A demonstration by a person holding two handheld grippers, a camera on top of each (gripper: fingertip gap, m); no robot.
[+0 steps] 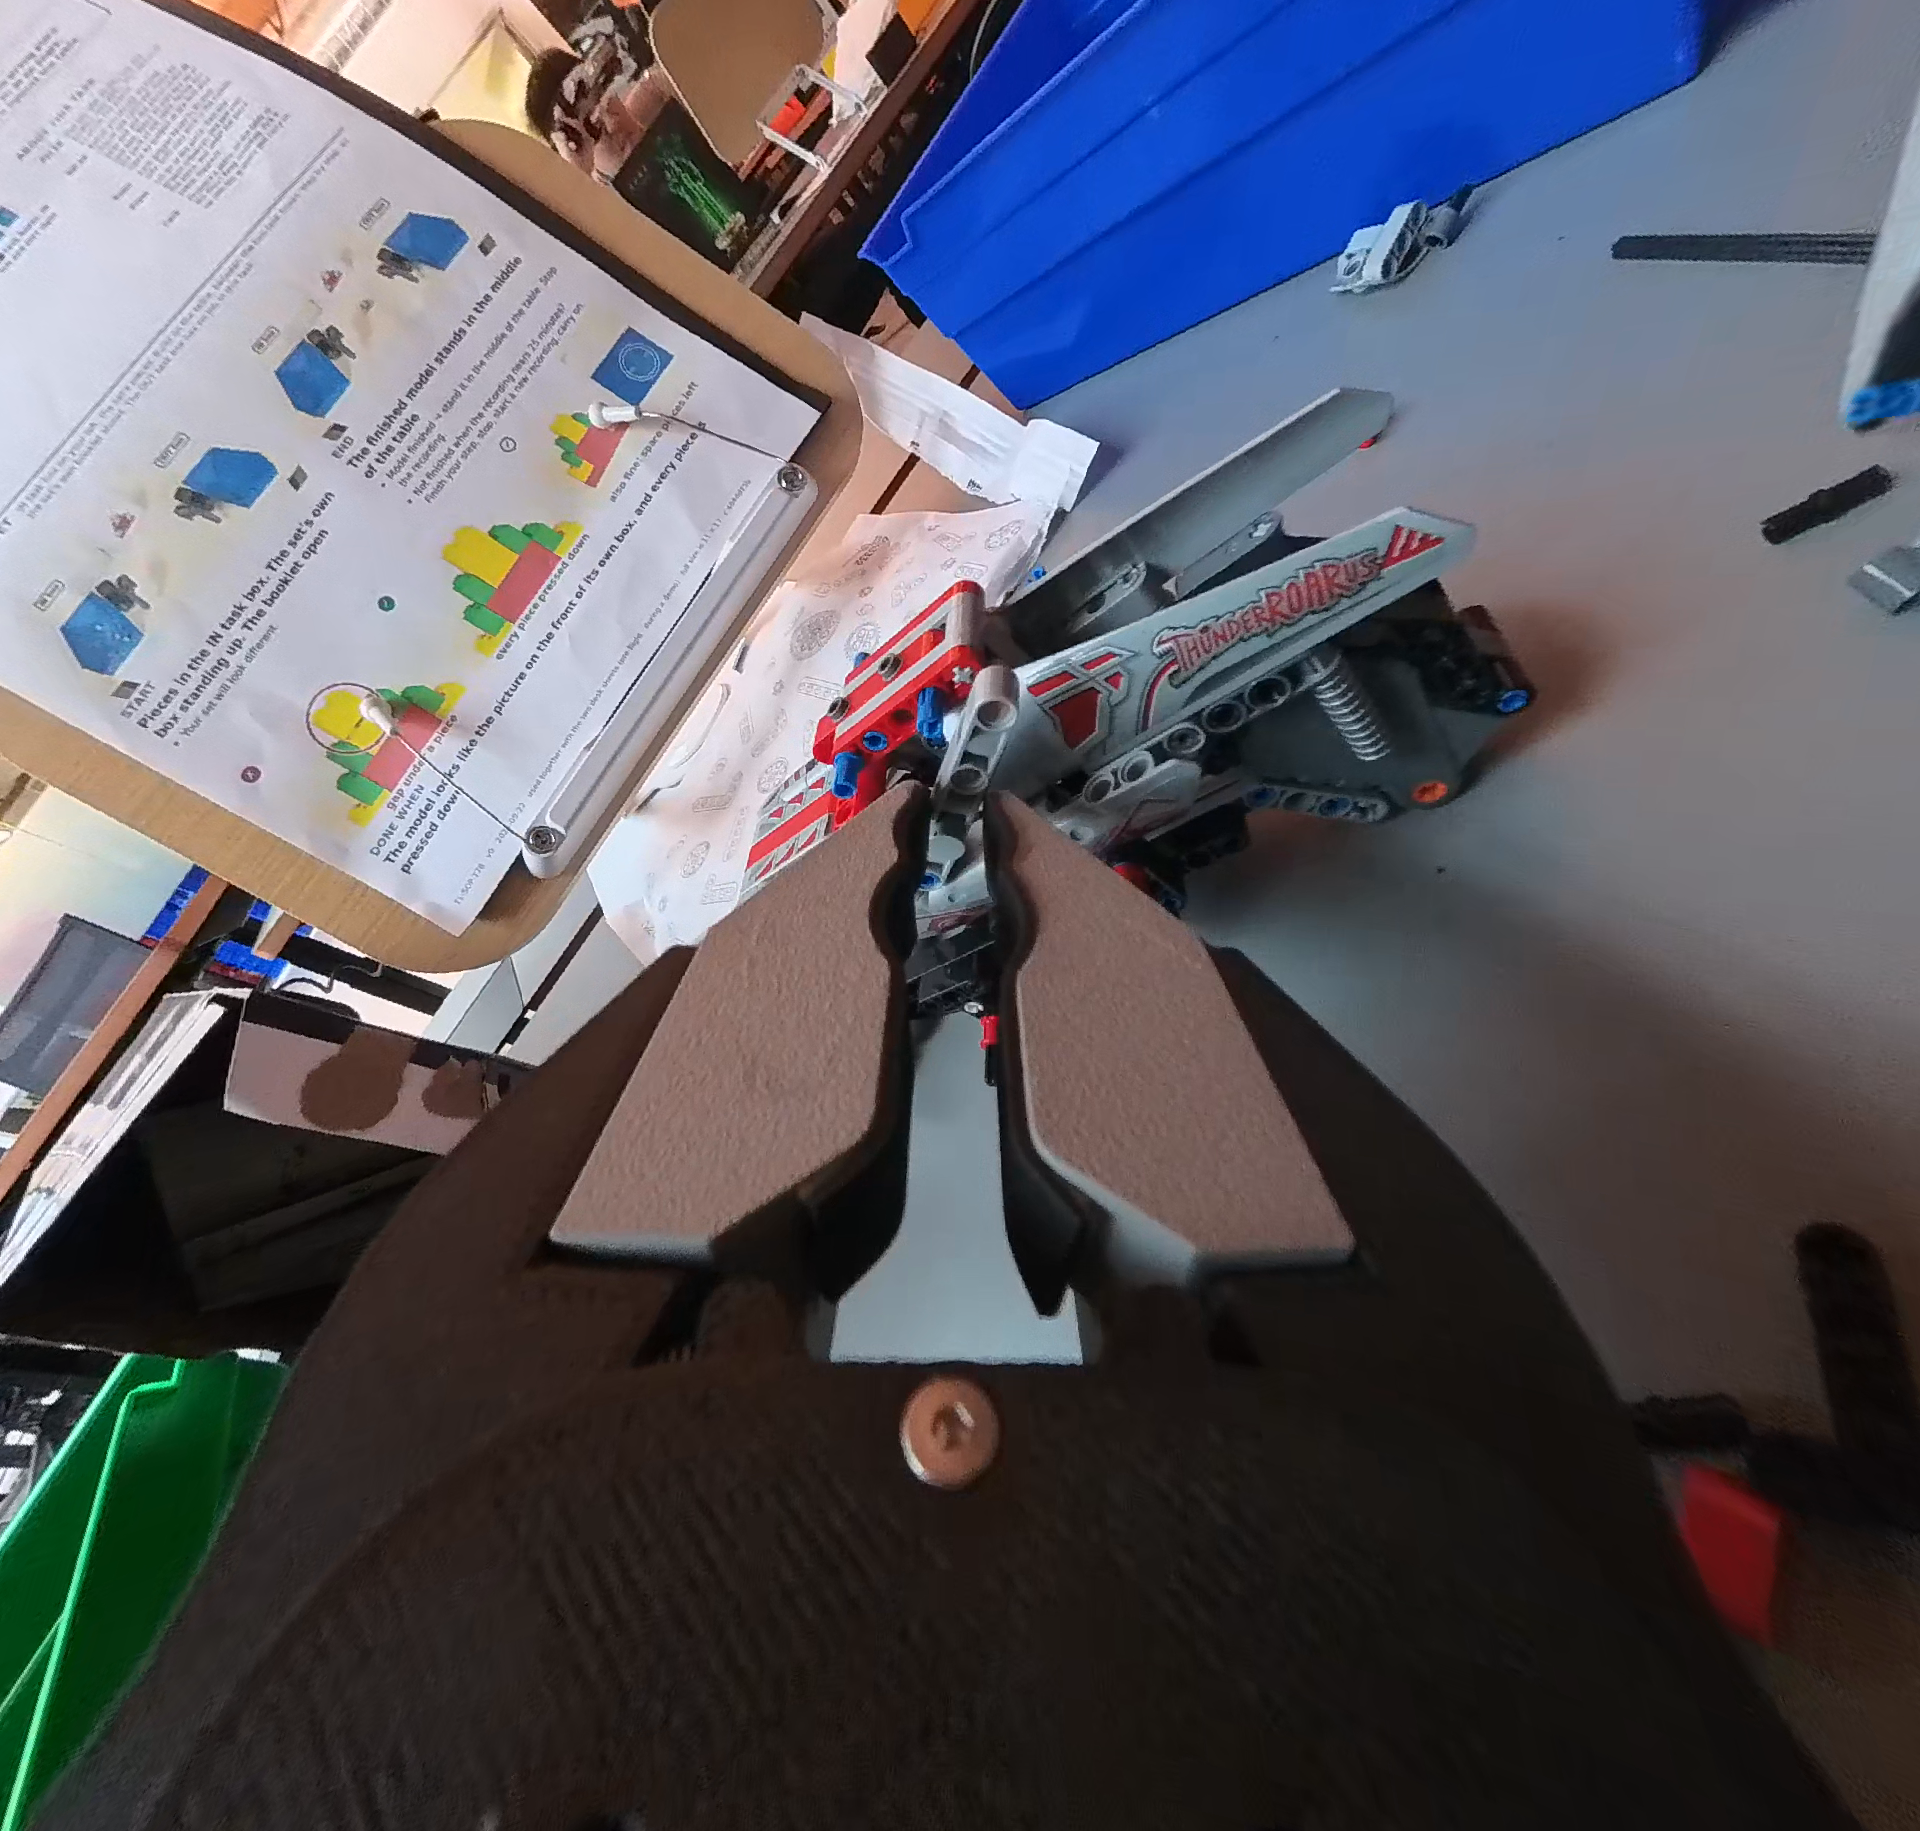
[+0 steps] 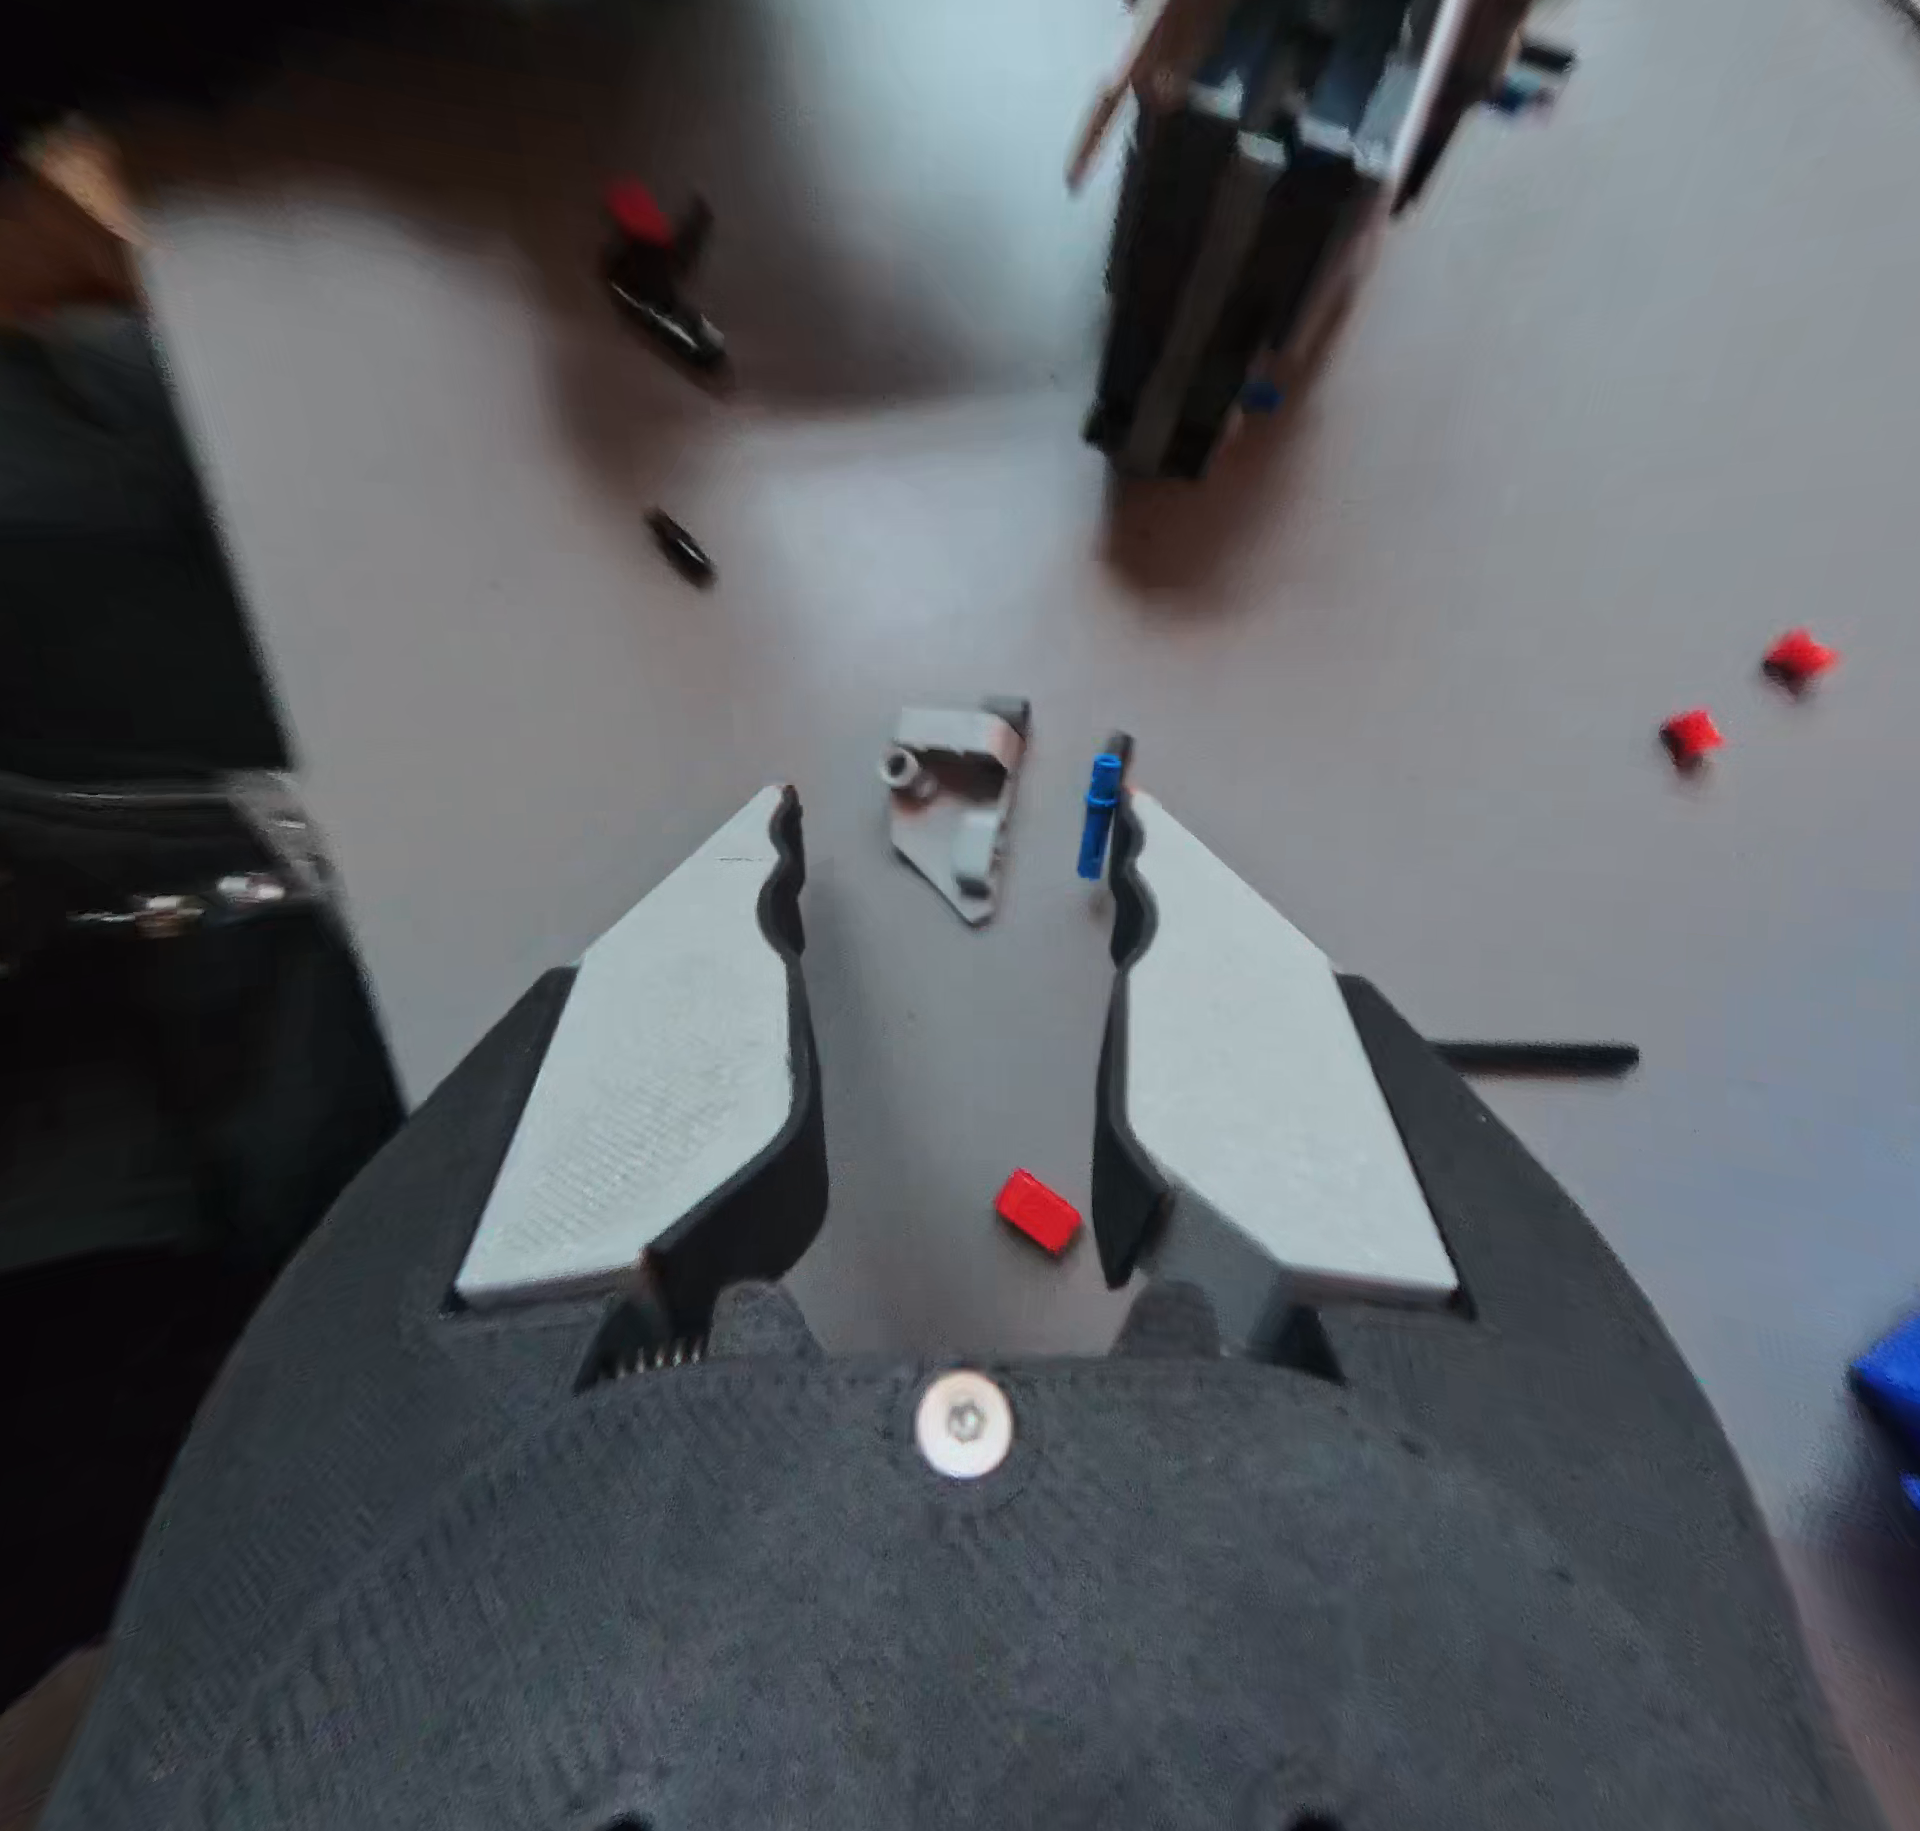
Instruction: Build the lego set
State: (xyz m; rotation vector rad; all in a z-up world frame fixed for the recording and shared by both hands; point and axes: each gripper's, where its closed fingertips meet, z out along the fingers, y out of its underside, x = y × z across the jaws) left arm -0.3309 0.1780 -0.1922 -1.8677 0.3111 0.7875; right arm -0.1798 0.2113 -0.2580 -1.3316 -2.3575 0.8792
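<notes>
Nearest, right gripper (image 2: 956, 815): jaws spread wide, empty, hovering over the grey tabletop (image 2: 1455, 846). Between the fingers, small red sloped brick (image 2: 1036, 1211); just beyond the tips, grey angular plastic panel piece (image 2: 961, 805), blue plastic pin (image 2: 1097, 813) at its right. Likely light, rigid, slippery; best pinched across the panel's flat faces. Farther right, two red bushes (image 2: 1745, 701). Left gripper (image 1: 951, 825): narrowed onto a grey lever of the grey-and-red stickered vehicle model (image 1: 1195, 701), mid-table; probably fragile at pinned joints. Far: blue plastic bin (image 1: 1247, 119), instruction sheet on wooden board (image 1: 343, 451).
</notes>
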